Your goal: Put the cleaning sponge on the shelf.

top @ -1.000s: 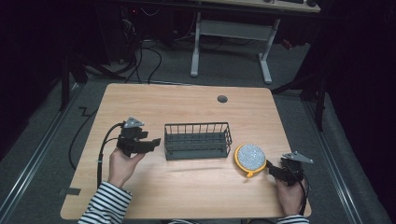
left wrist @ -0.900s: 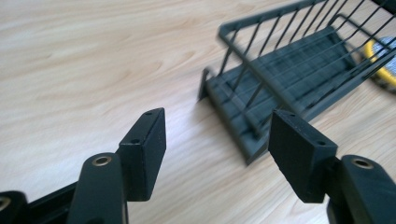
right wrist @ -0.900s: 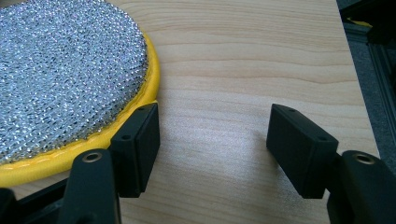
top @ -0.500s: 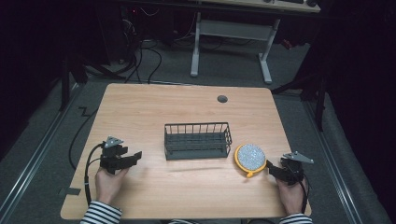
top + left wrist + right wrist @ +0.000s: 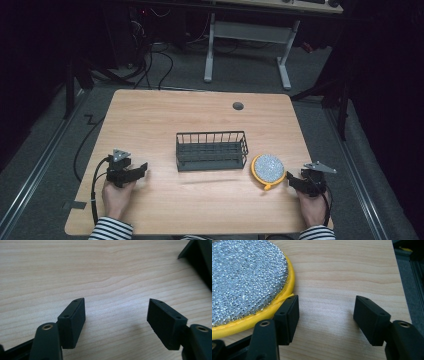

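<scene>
A round scouring pad (image 5: 268,168), silver mesh with a yellow rim, lies on the wooden table (image 5: 150,115) just right of a black wire basket (image 5: 211,150). My right gripper (image 5: 291,181) rests at the pad's right edge. In the right gripper view the pad (image 5: 244,277) lies beside the left jaw, and the right gripper (image 5: 327,312) has only bare wood in its gap; its jaws have just been closing a little and stand open. My left gripper (image 5: 137,170) sits low at the near left, pointing at the basket. Its jaws have just been opening, and the left gripper (image 5: 116,315) holds nothing.
A corner of the basket (image 5: 200,257) shows at the top right of the left gripper view. A dark cable hole (image 5: 238,106) is set in the table's far side. Behind the table stands a white-legged desk (image 5: 247,35), with cables on the floor.
The left hand has come down and back from beside the basket's left end to the near-left part of the table. The right hand has stayed beside the pad.
</scene>
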Action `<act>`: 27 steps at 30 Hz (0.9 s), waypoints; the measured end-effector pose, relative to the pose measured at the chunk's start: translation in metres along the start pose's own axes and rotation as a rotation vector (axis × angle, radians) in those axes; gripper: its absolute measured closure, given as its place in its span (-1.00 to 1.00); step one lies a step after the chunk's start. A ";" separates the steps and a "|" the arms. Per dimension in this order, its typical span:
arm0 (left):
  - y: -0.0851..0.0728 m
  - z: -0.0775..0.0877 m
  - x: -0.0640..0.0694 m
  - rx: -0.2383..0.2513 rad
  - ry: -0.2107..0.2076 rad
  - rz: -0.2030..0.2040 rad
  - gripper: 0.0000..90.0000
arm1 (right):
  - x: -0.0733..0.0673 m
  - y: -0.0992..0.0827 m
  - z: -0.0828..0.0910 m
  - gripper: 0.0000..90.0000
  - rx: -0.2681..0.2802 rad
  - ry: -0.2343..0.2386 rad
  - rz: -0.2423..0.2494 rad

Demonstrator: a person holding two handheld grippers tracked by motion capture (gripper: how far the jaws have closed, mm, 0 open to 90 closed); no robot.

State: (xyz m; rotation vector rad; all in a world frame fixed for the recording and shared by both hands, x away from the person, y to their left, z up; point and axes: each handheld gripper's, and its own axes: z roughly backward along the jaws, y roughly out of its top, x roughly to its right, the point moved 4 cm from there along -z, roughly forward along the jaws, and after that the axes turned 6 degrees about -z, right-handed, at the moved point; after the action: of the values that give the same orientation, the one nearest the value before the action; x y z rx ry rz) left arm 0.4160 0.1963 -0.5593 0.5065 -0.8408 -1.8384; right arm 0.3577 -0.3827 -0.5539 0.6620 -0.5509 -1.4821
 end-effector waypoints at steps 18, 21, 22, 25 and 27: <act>-0.002 -0.005 0.007 -0.006 0.057 -0.078 -0.40 | -0.018 0.036 0.029 -0.20 0.055 0.133 -0.004; -0.002 -0.005 0.007 -0.007 0.059 -0.079 -0.40 | -0.026 0.041 0.020 -0.24 0.021 0.161 -0.006; -0.002 -0.005 0.007 -0.006 0.061 -0.079 -0.40 | -0.029 0.042 0.017 -0.26 0.006 0.168 -0.005; -0.002 -0.005 0.007 -0.006 0.061 -0.079 -0.40 | -0.036 0.048 0.008 -0.25 -0.037 0.182 0.010; -0.002 -0.005 0.007 -0.006 0.061 -0.079 -0.40 | -0.041 0.052 0.004 -0.24 -0.066 0.186 0.012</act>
State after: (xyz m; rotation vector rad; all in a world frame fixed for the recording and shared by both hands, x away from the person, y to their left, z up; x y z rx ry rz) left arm 0.4151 0.1887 -0.5637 0.5964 -0.7833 -1.8870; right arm 0.3910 -0.3435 -0.5120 0.7351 -0.3605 -1.4045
